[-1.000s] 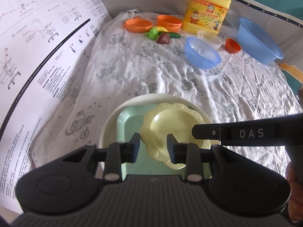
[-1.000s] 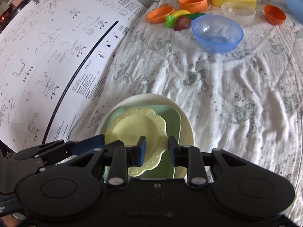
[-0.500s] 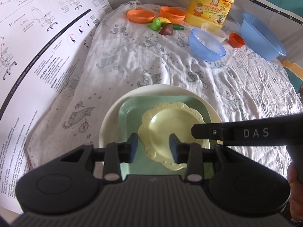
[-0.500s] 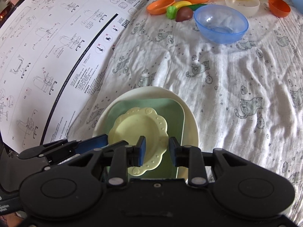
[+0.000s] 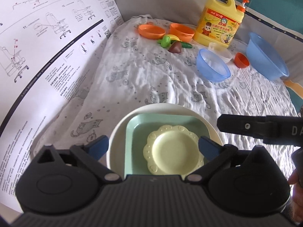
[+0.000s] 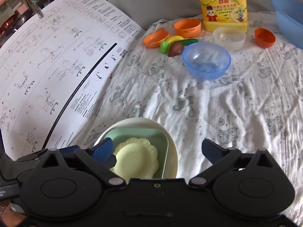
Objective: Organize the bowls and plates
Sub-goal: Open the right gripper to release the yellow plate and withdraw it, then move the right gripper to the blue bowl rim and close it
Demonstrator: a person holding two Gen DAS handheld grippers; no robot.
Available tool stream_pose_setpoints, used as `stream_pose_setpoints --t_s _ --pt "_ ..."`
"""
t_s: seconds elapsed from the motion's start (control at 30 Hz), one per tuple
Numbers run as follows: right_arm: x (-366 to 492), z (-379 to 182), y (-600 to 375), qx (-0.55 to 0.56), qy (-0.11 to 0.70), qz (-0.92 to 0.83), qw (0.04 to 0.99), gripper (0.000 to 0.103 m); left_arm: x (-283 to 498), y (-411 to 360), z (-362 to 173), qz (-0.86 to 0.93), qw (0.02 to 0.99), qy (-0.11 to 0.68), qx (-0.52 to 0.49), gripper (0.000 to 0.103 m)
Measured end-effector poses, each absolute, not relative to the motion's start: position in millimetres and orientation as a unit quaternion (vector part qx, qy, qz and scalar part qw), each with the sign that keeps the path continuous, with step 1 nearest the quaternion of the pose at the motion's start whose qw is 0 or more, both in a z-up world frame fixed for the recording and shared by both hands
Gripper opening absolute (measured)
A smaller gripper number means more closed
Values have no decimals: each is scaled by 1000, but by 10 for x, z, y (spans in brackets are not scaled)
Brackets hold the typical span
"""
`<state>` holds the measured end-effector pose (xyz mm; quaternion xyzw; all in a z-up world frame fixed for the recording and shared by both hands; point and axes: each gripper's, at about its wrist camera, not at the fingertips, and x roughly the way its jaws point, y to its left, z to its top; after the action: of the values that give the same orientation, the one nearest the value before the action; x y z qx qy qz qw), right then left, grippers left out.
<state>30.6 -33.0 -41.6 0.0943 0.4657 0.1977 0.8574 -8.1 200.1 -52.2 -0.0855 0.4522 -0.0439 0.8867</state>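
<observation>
A small yellow scalloped plate [image 5: 173, 150] lies on a square mint plate [image 5: 144, 130], which lies on a round white plate [image 5: 117, 141], all stacked on the cat-print cloth. My left gripper [image 5: 153, 147] hovers over the stack, its jaws opening wide and touching nothing. My right gripper [image 6: 161, 151] stands just right of the same stack [image 6: 138, 157], its jaws also opening wide, with nothing gripped. Farther back sit a blue bowl [image 6: 206, 61], a clear bowl [image 6: 229, 37], a small orange bowl [image 6: 264, 37] and two orange dishes [image 6: 187, 27].
A large instruction sheet [image 5: 47, 47] curls up along the left. A yellow detergent jug [image 5: 219, 19], toy fruit and vegetables [image 5: 174, 43] and a big blue basin [image 5: 265, 56] stand at the back. The right gripper's body [image 5: 261, 130] crosses the left wrist view at right.
Both grippers went from nearly shut to wide open. The yellow plate now lies flat on the mint plate, and both cameras have pulled back a little from the stack.
</observation>
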Motion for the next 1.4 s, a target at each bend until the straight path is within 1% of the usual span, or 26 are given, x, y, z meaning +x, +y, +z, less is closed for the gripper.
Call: stream_pose_setpoints --t_s 0.33,0.73,1.07,1.4 --pt "279 -427 -471 113 467 182 858 103 -57 1852 -486 -46 886 457 -69 103" --pt "399 -469 -883 150 469 134 860 103 191 1614 -450 -53 885 459 -62 103" --pt "631 -514 -1340 185 470 86 859 103 532 1332 -443 -61 883 464 -50 103" --pt "1062 -494 -1647 194 463 67 862 103 1131 1067 -384 -63 887 457 -24 103"
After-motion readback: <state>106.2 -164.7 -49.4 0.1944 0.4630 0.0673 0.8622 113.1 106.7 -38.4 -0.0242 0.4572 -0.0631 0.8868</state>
